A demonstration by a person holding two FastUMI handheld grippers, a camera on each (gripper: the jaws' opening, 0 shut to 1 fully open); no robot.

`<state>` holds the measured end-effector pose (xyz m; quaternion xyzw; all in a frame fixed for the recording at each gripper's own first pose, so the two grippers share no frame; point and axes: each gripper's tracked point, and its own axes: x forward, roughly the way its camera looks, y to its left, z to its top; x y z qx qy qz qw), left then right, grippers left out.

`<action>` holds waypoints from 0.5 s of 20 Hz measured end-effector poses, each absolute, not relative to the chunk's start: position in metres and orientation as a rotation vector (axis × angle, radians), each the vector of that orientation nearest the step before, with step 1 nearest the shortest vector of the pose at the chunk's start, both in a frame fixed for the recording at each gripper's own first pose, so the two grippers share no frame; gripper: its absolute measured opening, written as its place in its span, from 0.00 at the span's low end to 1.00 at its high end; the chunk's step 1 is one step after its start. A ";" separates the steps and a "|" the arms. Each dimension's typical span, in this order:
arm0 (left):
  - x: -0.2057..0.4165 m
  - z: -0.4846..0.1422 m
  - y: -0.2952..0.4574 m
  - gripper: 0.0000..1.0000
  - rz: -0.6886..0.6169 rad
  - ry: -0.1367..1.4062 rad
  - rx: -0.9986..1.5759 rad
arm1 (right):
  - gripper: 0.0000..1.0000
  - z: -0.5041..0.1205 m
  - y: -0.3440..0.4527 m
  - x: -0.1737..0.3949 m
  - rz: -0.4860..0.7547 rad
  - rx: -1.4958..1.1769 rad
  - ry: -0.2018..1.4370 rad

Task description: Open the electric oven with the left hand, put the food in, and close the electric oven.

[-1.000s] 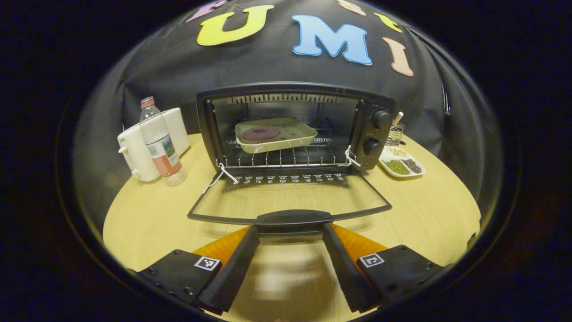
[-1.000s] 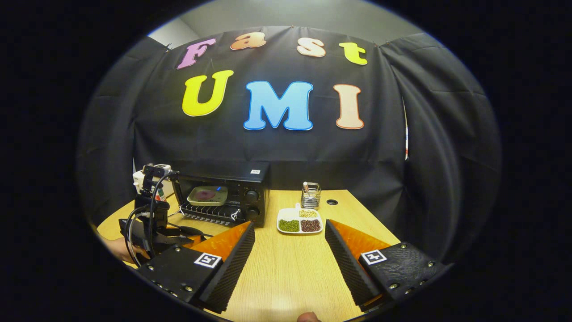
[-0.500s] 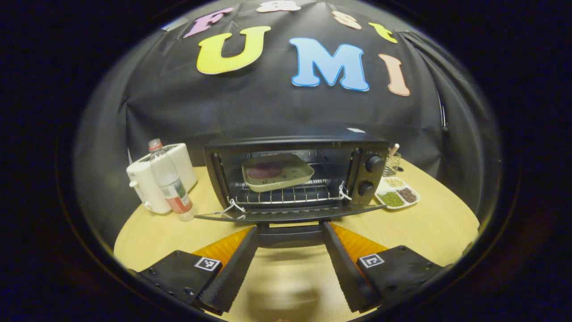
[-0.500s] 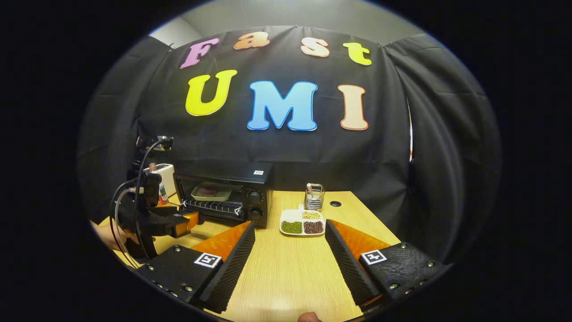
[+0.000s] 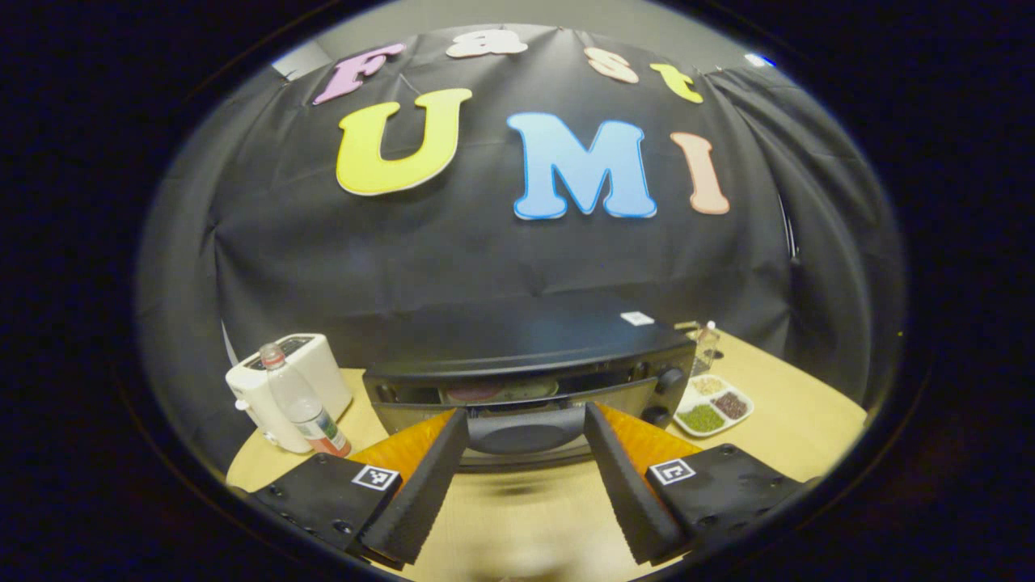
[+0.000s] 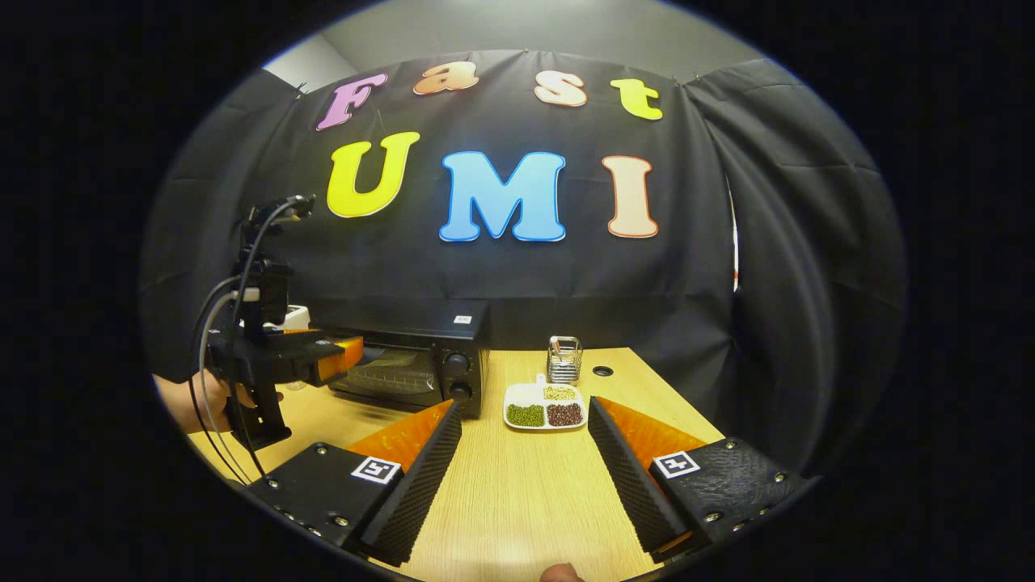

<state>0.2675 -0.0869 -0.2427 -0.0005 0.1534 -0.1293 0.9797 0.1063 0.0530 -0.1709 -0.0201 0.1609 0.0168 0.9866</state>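
Black oven (image 5: 525, 356) lay wide across the table, front facing me; my left gripper (image 5: 524, 428) straddled its door handle (image 5: 525, 427), jaws spread, grip uncertain.

The left tongs (image 5: 525, 420) have swung the oven door (image 5: 517, 404) up, nearly shut.

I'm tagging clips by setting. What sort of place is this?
Likely a staged kitchen corner in a recording booth: a toaster oven, a divided snack dish and a water bottle sit on a wooden table before a black cloth wall.
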 end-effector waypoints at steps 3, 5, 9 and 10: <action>0.249 -0.195 -0.096 1.00 -0.268 0.219 -0.014 | 0.98 -0.158 0.045 0.101 0.036 -0.028 0.292; 0.227 -0.168 -0.102 0.97 -0.265 0.181 -0.019 | 0.98 -0.153 0.038 0.094 0.045 -0.017 0.268; 0.171 -0.124 -0.110 0.97 -0.239 0.141 -0.045 | 0.98 -0.129 0.018 0.078 0.082 0.002 0.219; 0.156 -0.115 -0.111 0.97 -0.232 0.133 -0.040 | 0.98 -0.122 0.013 0.073 0.093 0.007 0.202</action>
